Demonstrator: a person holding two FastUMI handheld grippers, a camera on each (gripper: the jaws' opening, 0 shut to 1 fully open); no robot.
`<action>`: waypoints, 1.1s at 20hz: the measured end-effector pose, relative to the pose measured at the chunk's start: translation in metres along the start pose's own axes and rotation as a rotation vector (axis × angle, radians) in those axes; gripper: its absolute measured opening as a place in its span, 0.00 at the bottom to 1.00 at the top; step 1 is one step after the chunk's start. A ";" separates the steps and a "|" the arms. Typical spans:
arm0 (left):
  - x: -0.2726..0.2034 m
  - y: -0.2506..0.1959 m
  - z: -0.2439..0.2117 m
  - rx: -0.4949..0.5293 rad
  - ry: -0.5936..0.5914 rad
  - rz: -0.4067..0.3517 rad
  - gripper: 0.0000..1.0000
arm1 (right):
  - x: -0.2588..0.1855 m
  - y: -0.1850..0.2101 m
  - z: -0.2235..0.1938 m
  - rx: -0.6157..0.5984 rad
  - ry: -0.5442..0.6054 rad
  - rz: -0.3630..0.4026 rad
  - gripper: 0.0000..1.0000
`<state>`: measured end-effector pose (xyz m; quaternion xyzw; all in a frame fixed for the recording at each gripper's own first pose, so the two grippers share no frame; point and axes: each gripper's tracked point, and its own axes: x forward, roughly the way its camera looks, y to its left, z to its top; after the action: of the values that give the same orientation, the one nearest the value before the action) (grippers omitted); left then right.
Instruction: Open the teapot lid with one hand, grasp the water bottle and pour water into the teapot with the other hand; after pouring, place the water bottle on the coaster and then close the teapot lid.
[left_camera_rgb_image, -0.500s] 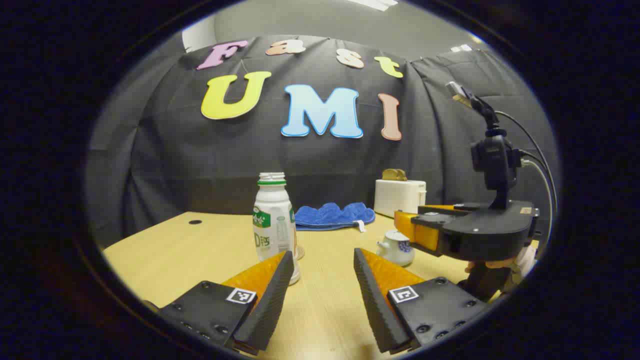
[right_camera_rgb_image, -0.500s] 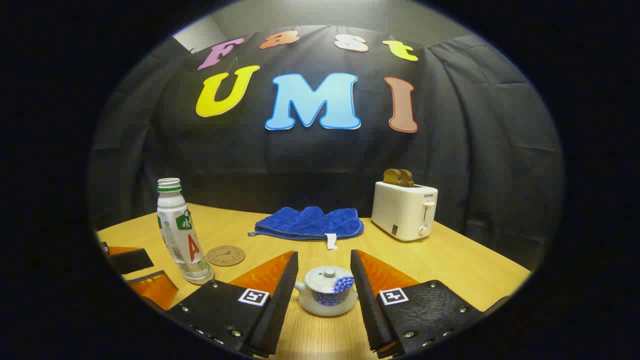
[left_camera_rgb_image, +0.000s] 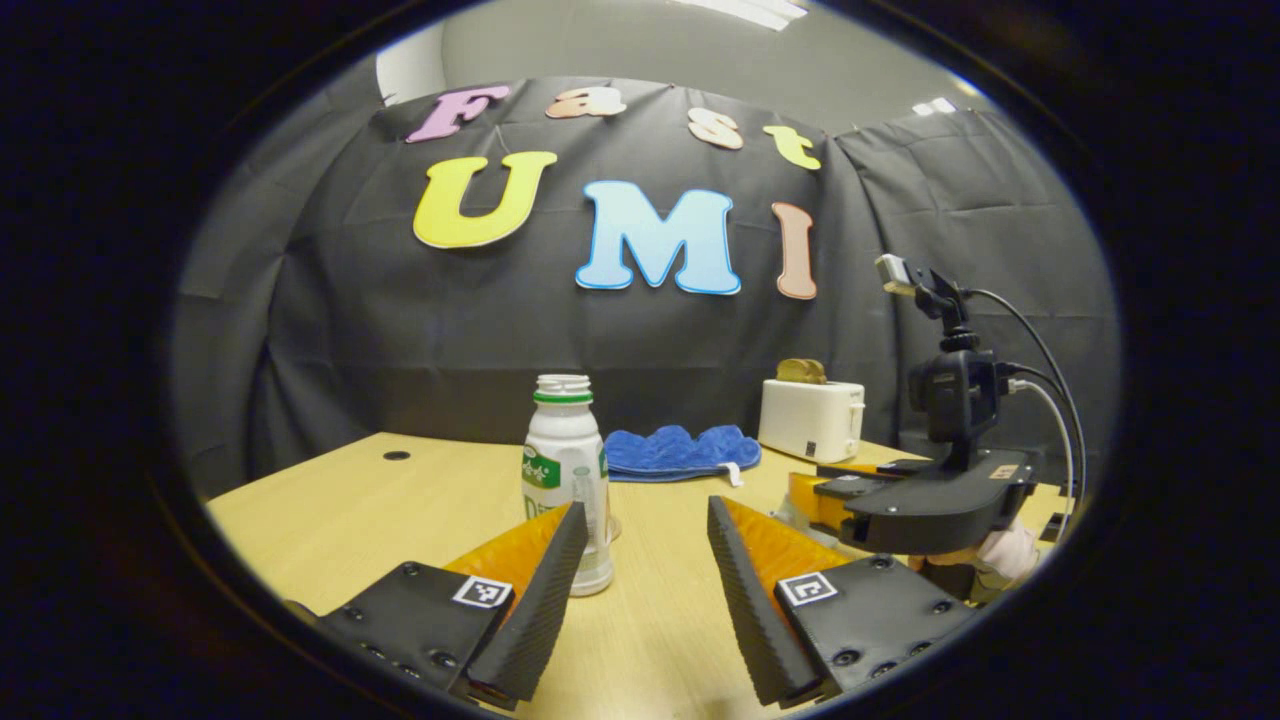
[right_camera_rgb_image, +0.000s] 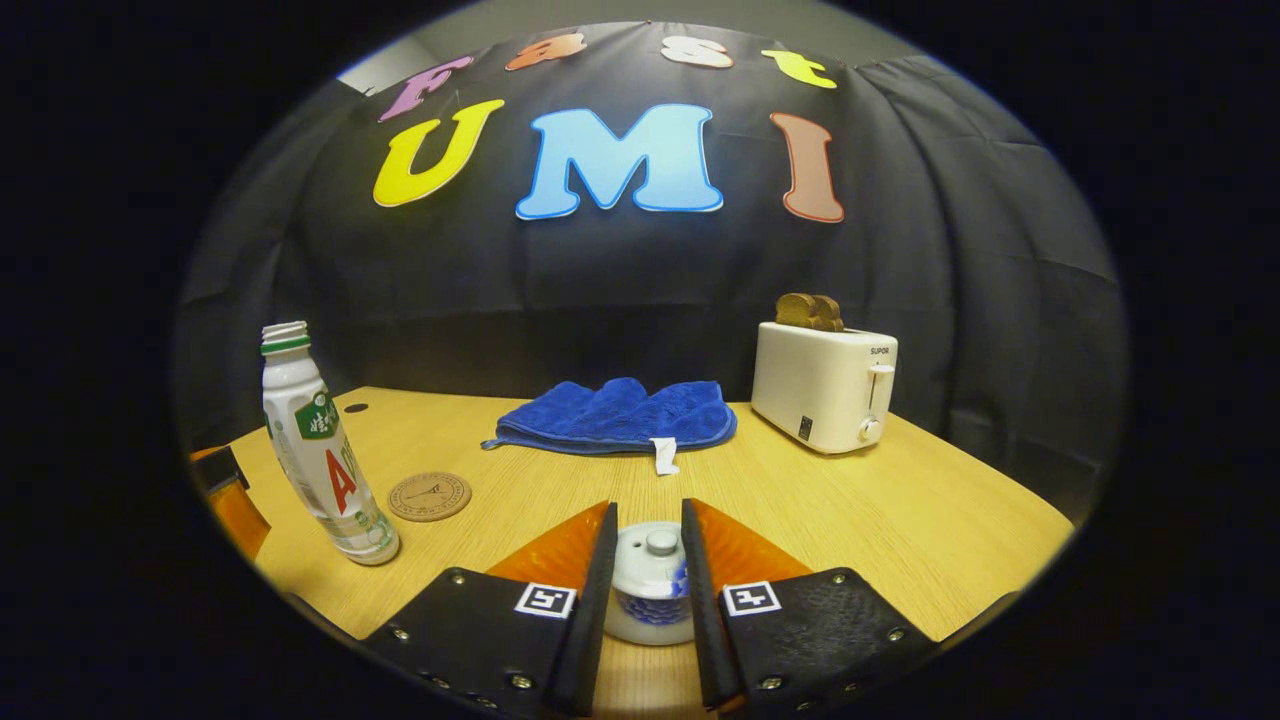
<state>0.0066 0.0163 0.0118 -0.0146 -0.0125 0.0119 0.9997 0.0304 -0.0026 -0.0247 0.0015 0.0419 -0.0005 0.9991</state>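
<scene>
A small white teapot with blue pattern (right_camera_rgb_image: 648, 612) sits on the table between my right gripper's fingers. My right gripper (right_camera_rgb_image: 648, 540) has closed in on the teapot's lid (right_camera_rgb_image: 650, 552), and both fingers touch its sides. The capless white water bottle (left_camera_rgb_image: 566, 470) stands upright just ahead of my left gripper's left finger. My left gripper (left_camera_rgb_image: 640, 520) is open and holds nothing. In the right gripper view the bottle (right_camera_rgb_image: 315, 450) stands at the left, with the round cork coaster (right_camera_rgb_image: 429, 496) just to its right. In the left gripper view the right gripper (left_camera_rgb_image: 830, 495) hides the teapot.
A folded blue cloth (right_camera_rgb_image: 615, 415) lies at the back middle of the wooden table (right_camera_rgb_image: 900, 520). A white toaster (right_camera_rgb_image: 822, 385) holding toast stands at the back right. A hand (left_camera_rgb_image: 1000, 550) holds the right gripper. The tabletop has a small hole (left_camera_rgb_image: 396, 455) at the far left.
My right gripper has dropped lower over the teapot and its fingers have narrowed onto the lid. My left gripper stayed open and shifted slightly, with the bottle still ahead of it.
</scene>
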 end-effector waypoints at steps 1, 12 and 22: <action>0.001 0.001 -0.001 -0.007 0.004 0.002 0.85 | 0.000 0.002 0.000 -0.020 0.002 0.000 0.40; 0.013 0.025 -0.019 -0.019 0.056 0.039 0.86 | -0.010 -0.007 0.023 0.009 -0.084 -0.005 0.10; 0.047 0.050 -0.022 0.031 0.071 0.086 0.98 | -0.022 -0.016 0.036 0.058 -0.153 0.004 0.10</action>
<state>0.0534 0.0668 -0.0101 -0.0002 0.0236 0.0545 0.9982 0.0113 -0.0189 0.0128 0.0305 -0.0345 0.0001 0.9989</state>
